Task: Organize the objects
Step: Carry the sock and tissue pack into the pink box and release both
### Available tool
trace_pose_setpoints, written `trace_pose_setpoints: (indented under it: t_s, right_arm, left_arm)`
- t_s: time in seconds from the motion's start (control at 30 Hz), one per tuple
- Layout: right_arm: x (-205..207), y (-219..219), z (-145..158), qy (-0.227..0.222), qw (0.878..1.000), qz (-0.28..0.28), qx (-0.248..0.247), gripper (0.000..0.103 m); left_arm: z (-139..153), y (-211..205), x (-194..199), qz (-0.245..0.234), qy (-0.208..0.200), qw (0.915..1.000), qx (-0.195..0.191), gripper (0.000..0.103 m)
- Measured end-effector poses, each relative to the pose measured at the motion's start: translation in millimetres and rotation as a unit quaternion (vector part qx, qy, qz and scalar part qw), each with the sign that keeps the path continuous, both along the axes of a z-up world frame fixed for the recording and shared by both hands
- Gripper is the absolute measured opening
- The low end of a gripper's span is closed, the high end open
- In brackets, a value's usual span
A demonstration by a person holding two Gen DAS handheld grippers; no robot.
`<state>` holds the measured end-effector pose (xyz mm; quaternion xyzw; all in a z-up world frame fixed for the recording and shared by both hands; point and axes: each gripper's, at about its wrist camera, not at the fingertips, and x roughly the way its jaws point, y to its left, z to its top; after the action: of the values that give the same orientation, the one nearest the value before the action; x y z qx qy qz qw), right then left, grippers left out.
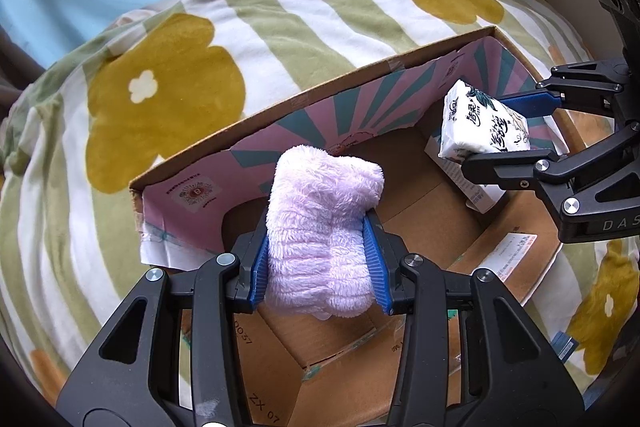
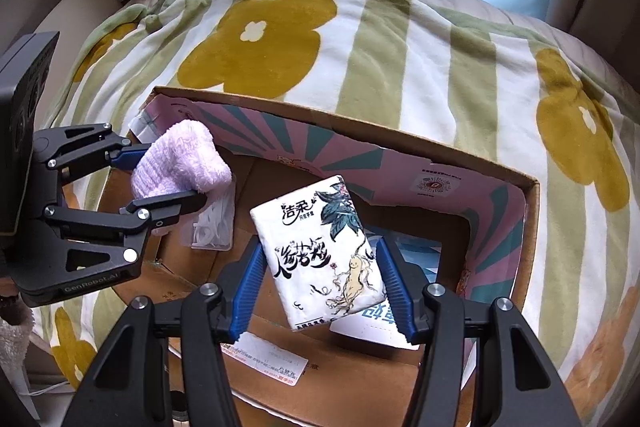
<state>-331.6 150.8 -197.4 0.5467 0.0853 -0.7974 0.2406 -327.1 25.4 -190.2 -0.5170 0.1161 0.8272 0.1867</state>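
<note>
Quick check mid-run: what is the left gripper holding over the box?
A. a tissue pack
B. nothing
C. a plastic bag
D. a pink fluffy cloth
D: the left gripper is shut on the pink fluffy cloth above the box; the tissue pack is in the right gripper.

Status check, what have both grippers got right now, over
Left gripper shut on pink fluffy towel, above cardboard box. Right gripper shut on tissue pack, above same box. Nothing blocking.
</note>
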Motion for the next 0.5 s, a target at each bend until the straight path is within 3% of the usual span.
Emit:
trace_pose_setpoints:
  t_s: [0.27,0.3,0.33,0.4,0.43,0.5]
  right_arm:
    - [-10.6,6.8,2.3,-0.011,1.0,-0.029,-0.006,0.053]
    - [-13.7,9.5,1.4,-0.021,0.999,-0.039,-0.011,0.053]
    - [-16.8,12.2,0.0,-0.035,0.998,-0.048,-0.019,0.057]
    - [-20.8,17.0,-1.2,-0.054,0.996,-0.063,-0.032,0.072]
    - [-21.3,19.6,0.7,-0.052,0.996,-0.067,-0.041,0.082]
    - [-20.6,24.6,6.6,-0.034,0.996,-0.072,-0.048,0.086]
  left_arm:
    - [10.3,5.6,-0.9,-0.004,0.005,0.9999,0.011,0.04]
    - [11.9,7.0,-1.1,-0.004,0.006,0.9999,0.011,0.047]
    - [12.5,8.4,-1.9,-0.004,0.004,1.0,0.008,0.068]
    - [14.3,10.0,-0.4,-0.002,0.013,0.9999,0.001,0.102]
    - [15.6,9.4,1.1,-0.003,0.016,0.9999,0.003,0.103]
    - [18.2,7.4,2.4,0.006,0.012,0.9999,0.003,0.103]
